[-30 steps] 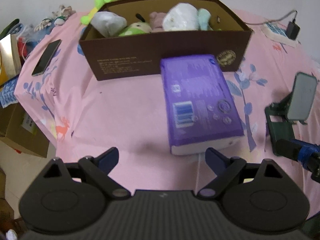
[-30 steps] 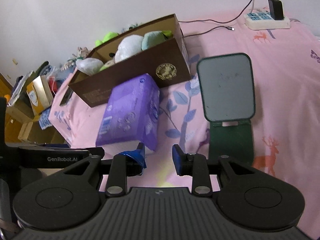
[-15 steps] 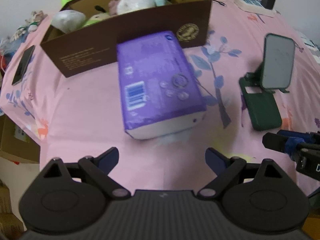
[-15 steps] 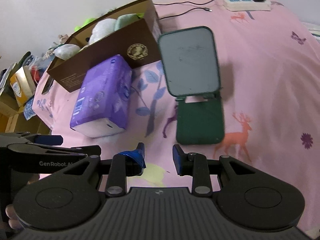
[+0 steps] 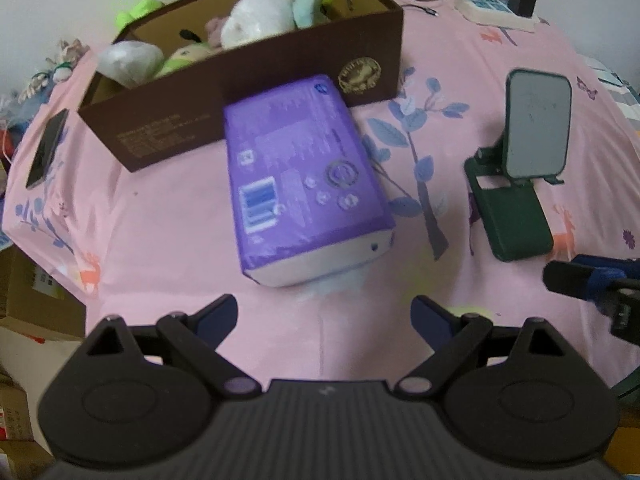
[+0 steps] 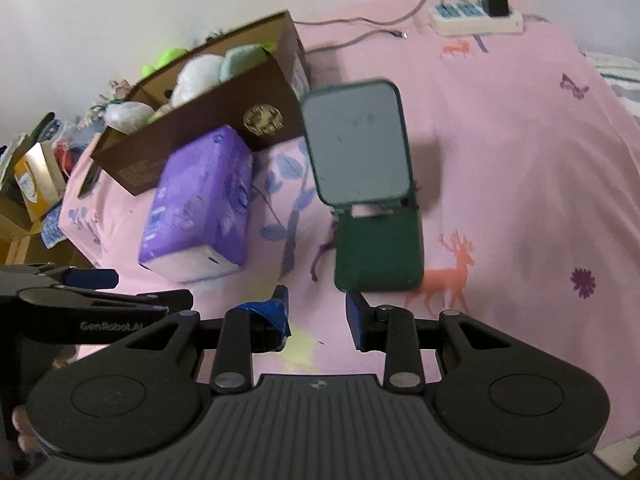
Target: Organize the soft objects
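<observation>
Here, one purple tissue pack (image 5: 304, 176) — one brown box (image 5: 256, 92) — several plush toys (image 5: 256, 24).

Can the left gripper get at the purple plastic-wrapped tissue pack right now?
Probably yes: the left gripper is open wide, empty, facing the purple tissue pack across bare pink sheet.
</observation>
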Demonstrator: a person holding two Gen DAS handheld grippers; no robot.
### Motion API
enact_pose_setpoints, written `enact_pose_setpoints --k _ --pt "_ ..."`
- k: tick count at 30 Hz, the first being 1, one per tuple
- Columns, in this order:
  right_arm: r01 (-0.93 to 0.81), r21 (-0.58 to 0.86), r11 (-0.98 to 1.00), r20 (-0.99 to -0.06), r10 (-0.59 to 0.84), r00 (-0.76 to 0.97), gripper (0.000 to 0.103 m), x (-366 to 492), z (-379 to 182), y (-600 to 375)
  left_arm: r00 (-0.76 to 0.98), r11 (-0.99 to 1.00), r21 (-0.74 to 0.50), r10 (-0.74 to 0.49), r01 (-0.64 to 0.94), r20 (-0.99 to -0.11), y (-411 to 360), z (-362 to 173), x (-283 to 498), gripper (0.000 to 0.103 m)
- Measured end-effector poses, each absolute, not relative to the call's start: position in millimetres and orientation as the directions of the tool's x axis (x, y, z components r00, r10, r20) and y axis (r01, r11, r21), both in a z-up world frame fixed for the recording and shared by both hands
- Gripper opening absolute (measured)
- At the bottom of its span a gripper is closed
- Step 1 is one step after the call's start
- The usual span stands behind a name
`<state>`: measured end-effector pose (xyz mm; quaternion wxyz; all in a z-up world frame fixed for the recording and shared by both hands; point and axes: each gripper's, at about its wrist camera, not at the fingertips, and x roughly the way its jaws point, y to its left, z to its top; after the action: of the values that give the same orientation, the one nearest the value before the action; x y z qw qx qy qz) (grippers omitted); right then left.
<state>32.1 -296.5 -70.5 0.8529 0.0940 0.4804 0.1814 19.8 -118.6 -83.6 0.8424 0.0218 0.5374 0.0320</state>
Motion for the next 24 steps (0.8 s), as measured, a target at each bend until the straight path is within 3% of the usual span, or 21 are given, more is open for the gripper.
enact_pose_setpoints --k 12,24 --pt "-0.308 0.289 0.907 -0.691 0.420 0.588 0.015 49 -13 -263 0.560 0.981 0.119 0.184 -0.151 -0.808 -57 -14 38 0.092" --pt "-0.286 0.262 0.922 -0.611 0.388 0.690 0.016 75 40 -201 0.687 0.969 0.158 0.247 -0.192 -0.683 0 53 66 0.092"
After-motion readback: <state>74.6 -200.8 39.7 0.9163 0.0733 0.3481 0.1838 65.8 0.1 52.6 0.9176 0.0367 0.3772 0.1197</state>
